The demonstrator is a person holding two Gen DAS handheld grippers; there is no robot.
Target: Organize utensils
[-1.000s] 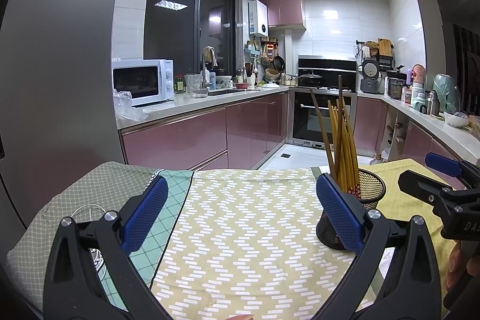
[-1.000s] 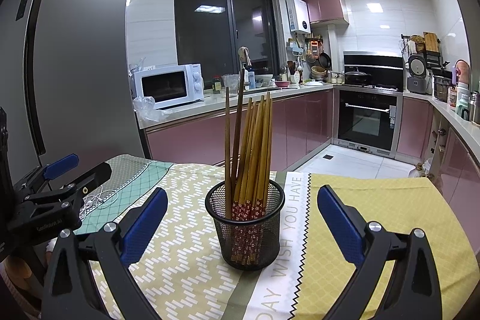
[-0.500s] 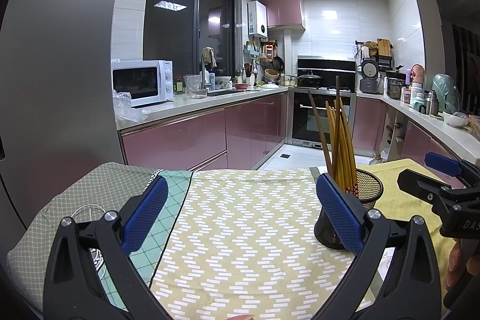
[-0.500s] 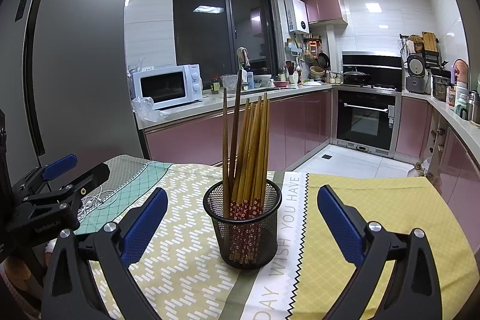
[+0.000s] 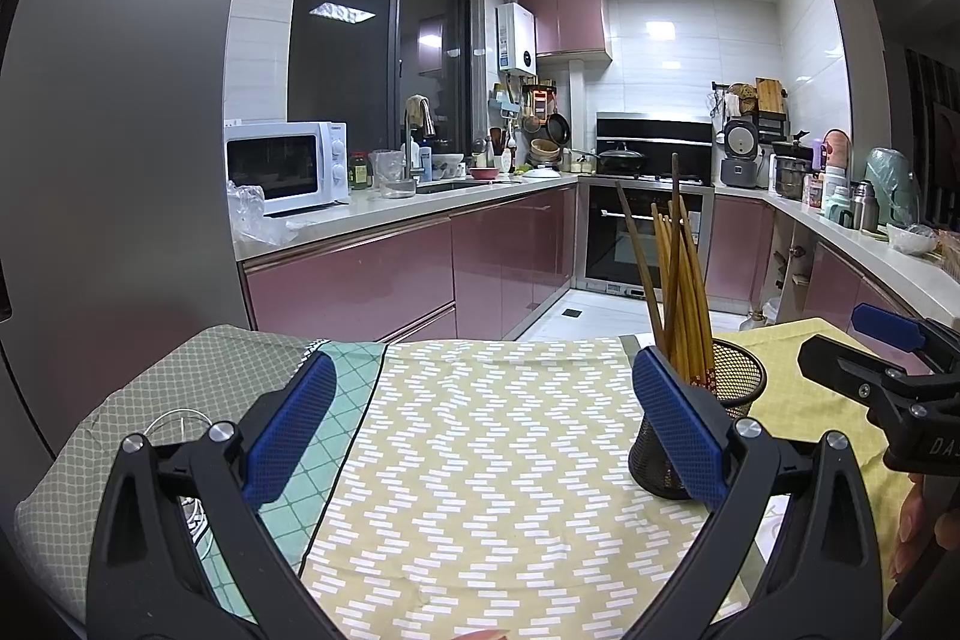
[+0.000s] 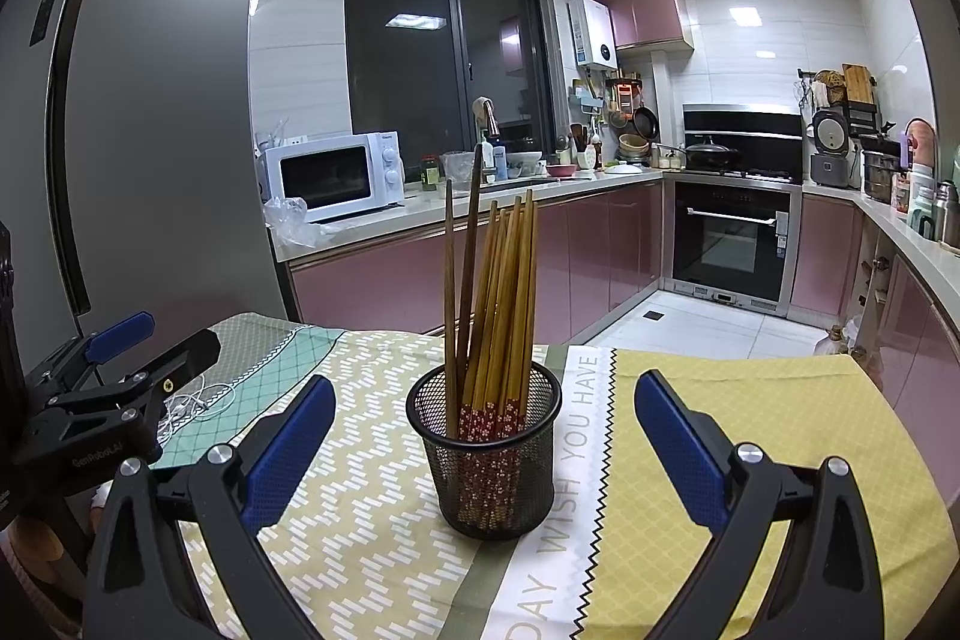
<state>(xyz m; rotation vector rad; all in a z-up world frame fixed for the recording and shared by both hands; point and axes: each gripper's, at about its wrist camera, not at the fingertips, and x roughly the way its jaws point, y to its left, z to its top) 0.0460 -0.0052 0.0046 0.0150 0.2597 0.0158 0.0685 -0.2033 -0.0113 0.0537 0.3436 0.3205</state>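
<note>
Both tools gape wide and hold nothing: the right tool (image 6: 485, 436) frames a black mesh holder (image 6: 485, 460) of wooden chopsticks (image 6: 498, 298) standing upright on the cloth-covered worktop (image 6: 720, 436), while the left tool (image 5: 483, 430) hovers beside it over zigzag-patterned fabric.

Wooden chopsticks (image 6: 492, 304) stand bunched, leaning slightly, in an upright black mesh cup (image 6: 485, 466) on the patterned tablecloth (image 6: 372, 520).
</note>
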